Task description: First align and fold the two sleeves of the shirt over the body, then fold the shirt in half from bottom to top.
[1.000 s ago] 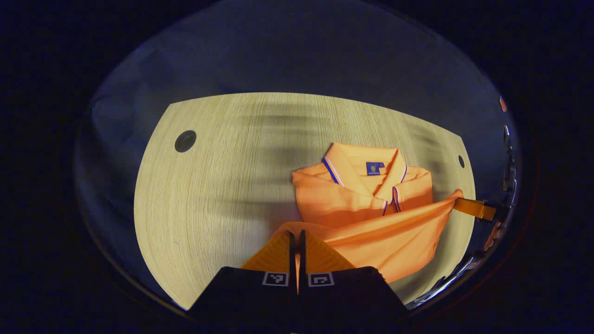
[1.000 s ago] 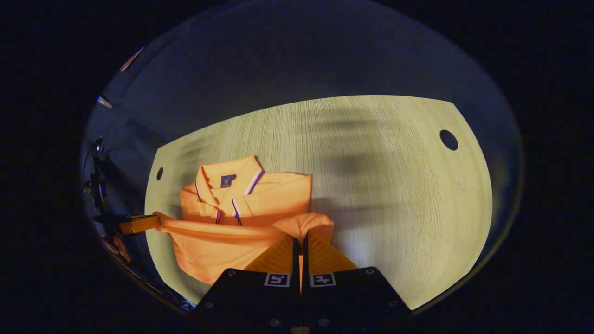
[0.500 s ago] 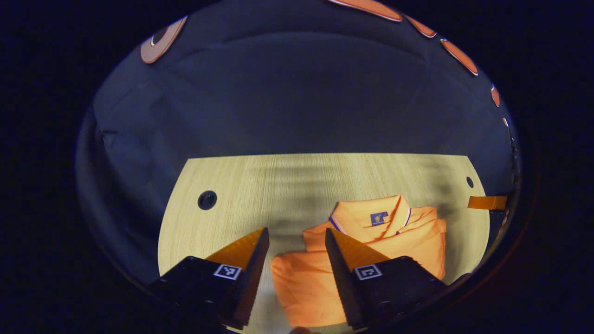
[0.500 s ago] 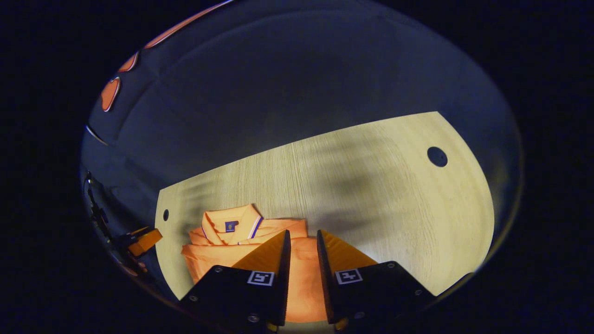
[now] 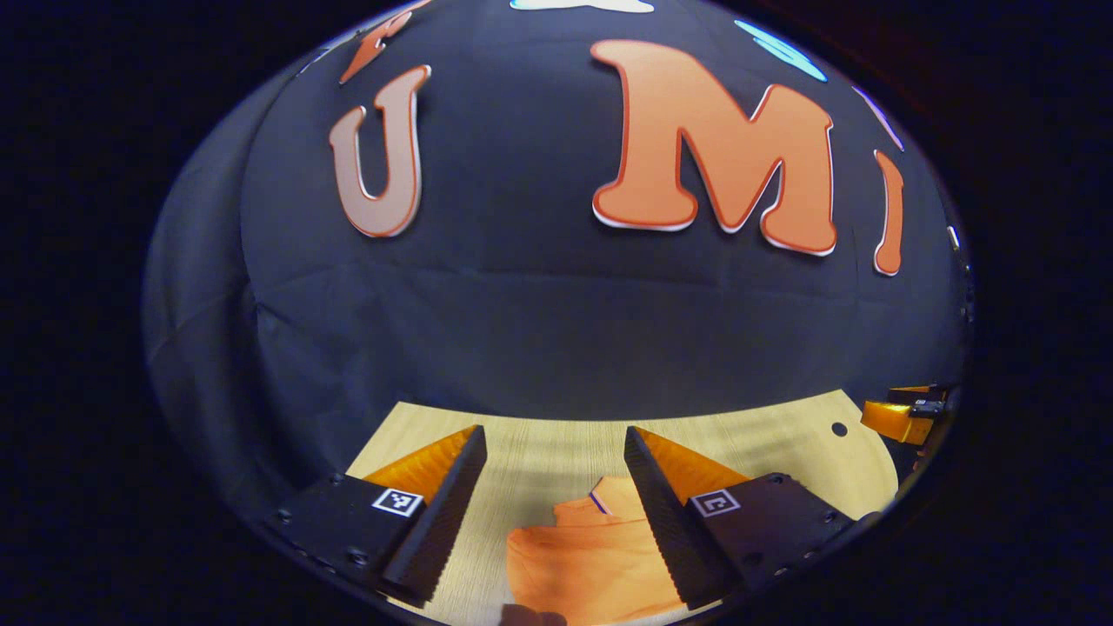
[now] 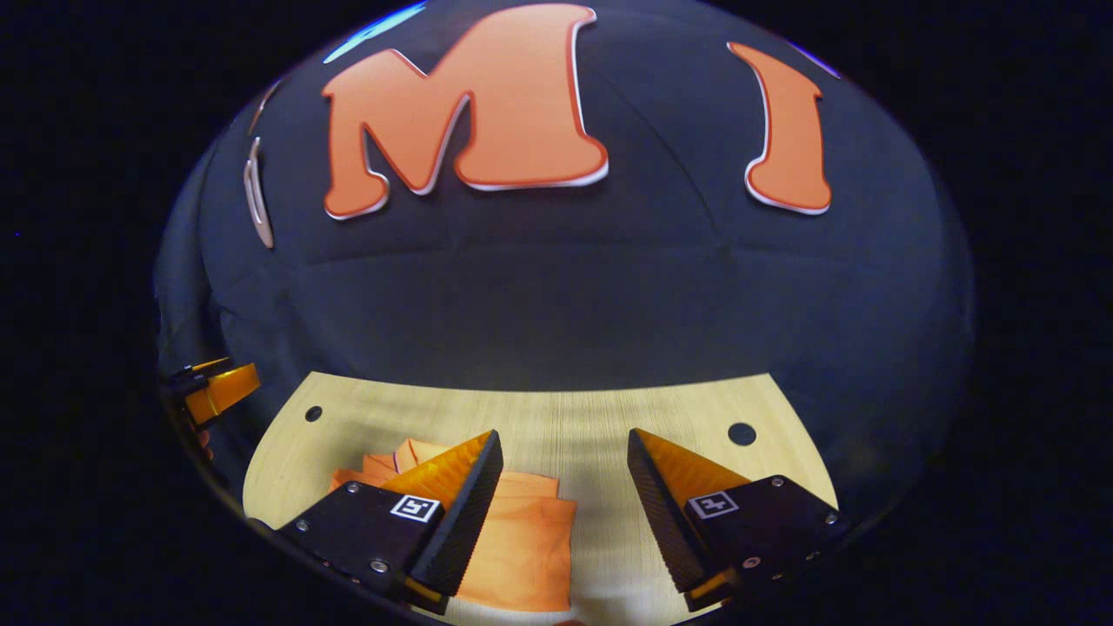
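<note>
The orange polo shirt (image 5: 591,556) lies folded on the light wooden table (image 5: 539,443), its striped collar edge peeking out between the fingers in the left gripper view. My left gripper (image 5: 552,435) hangs above the shirt, open, with nothing between its fingers. In the right gripper view the folded shirt (image 6: 522,539) sits low and left, partly hidden behind one finger. My right gripper (image 6: 564,435) is open and holds nothing, raised above the table (image 6: 591,417). Each gripper also appears at the edge of the other's view: the right gripper (image 5: 900,417) and the left gripper (image 6: 217,391).
The table has round cable holes (image 6: 742,433) (image 6: 313,413) near its far corners, one of which is the hole (image 5: 838,429) in the left gripper view. The black cloth wall (image 5: 556,304) rises right behind the table's far edge.
Both grippers let go of the shirt's bottom hem over the collar end, opened, and lifted and tilted up toward the wall. The shirt now lies folded in half.
</note>
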`<state>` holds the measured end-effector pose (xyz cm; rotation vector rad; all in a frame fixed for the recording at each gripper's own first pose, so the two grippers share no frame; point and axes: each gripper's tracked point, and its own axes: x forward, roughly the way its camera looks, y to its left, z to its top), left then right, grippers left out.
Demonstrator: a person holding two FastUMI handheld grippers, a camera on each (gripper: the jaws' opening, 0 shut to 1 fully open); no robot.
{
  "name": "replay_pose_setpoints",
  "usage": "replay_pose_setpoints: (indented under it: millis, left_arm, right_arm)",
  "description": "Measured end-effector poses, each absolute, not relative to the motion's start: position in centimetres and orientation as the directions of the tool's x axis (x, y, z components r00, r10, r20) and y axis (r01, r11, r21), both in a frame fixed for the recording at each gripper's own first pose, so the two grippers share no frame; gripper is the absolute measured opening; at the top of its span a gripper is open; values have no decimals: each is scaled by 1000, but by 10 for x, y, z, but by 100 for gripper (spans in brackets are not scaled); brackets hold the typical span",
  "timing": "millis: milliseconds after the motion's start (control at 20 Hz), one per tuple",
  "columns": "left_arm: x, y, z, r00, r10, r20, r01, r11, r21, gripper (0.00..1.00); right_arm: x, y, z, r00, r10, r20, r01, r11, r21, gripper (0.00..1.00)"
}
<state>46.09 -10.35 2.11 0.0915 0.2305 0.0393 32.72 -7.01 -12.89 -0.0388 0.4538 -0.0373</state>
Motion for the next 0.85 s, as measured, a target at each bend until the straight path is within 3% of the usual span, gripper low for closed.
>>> replay_pose_setpoints:
  millis: [150,300,350,850]
  left_arm:
    - [422,-104,53,995,55,-88,-50,997,59,98]
    - [373,-133,78,995,-72,63,67,995,78,98]
    - [358,-136,81,994,-71,89,62,993,101,98]
    - [235,-141,72,985,-92,142,78,992,100,96]
  right_arm:
    - [300,-54,-96,945,-20,-326,-7,997,-81,93]
    - [271,-38,-72,974,19,-224,-43,994,-102,94]
    - [263,-32,-68,978,30,-207,-54,992,-110,94]
    - [154,37,-40,994,105,-39,-109,983,-150,93]
